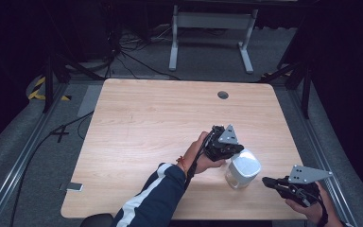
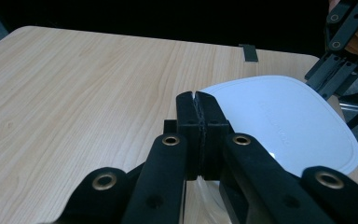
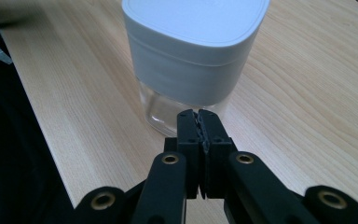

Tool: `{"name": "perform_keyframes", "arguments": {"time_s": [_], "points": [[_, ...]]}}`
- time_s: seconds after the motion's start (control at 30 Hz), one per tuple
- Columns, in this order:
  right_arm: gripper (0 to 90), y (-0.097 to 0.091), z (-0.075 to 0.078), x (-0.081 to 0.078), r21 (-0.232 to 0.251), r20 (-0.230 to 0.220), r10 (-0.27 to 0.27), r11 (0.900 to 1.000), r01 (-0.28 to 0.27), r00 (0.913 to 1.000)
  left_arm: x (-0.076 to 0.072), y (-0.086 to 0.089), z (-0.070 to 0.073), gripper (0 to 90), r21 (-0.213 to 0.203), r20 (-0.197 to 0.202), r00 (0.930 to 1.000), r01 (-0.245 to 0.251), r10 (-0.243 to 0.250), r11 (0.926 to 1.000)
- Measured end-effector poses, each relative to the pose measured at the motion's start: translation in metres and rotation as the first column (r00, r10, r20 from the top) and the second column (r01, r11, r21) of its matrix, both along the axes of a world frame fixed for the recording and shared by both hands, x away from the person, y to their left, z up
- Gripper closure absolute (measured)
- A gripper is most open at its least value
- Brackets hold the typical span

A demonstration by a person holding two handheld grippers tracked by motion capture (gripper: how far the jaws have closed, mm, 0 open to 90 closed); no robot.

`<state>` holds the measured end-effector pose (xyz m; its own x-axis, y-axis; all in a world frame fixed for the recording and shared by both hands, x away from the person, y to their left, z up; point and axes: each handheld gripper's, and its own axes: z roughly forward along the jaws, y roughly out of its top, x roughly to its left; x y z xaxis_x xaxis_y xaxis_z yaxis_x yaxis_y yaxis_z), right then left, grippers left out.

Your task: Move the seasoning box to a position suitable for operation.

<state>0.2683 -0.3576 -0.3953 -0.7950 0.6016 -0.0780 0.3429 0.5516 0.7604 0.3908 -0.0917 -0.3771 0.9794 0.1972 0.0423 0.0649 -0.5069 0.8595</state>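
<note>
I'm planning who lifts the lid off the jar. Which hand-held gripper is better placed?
Probably the left hand-held gripper: its shut jaws sit right at the edge of the white lid. The right hand-held gripper, also shut, waits apart, beside the clear jar, lower down.

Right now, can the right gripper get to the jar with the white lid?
Probably yes. The right gripper points at the jar with bare table between, though its jaws are shut and must open first.

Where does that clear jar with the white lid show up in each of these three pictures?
High view: jar low right of centre, between both grippers.
Left gripper view: its white lid at right, just past the shut jaws.
Right gripper view: jar top centre, beyond the shut jaws.
Shared landmark: the wooden table.
</note>
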Motion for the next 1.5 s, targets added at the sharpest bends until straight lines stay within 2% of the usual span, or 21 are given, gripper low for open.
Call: {"name": "perform_keyframes", "arguments": {"time_s": [0.3, 0.47, 1.07, 1.33, 1.4, 1.5], "points": [[89.2, 0.001, 0.008, 0.000, 0.029, 0.022, 0.006, 0.9996, -0.006, 0.9997, 0.003, 0.002, -0.001, 89.8, 0.000, -0.006, 1.0000, 0.008, -0.008, 1.0000], [89.2, 0.007, 0.016, 0.002, 0.034, 0.043, 0.010, 0.9994, -0.012, 0.9990, 0.003, 0.001, -0.002, 89.8, -0.014, -0.013, 0.9999, -0.001, 0.000, 0.9999], [89.5, 0.015, 0.020, 0.007, 0.011, 0.046, 0.023, 0.9997, -0.023, 0.9987, 0.007, 0.002, -0.004, 89.7, -0.030, -0.036, 0.9993, -0.003, 0.002, 0.9996], [89.6, 0.018, 0.024, 0.009, 0.017, 0.060, 0.025, 0.9995, -0.026, 0.9979, 0.006, 0.003, -0.004, 89.5, -0.023, -0.029, 0.9995, -0.012, 0.011, 0.9997], [89.6, 0.019, 0.026, 0.010, 0.019, 0.062, 0.027, 0.9994, -0.028, 0.9977, 0.006, 0.005, -0.003, 89.1, -0.012, -0.017, 0.9998, -0.011, 0.011, 0.9999], [89.6, 0.020, 0.028, 0.012, 0.024, 0.070, 0.028, 0.9993, -0.030, 0.9971, 0.004, 0.012, 0.000, 88.6, -0.017, -0.008, 0.9997, -0.024, 0.024, 0.9996]]}}
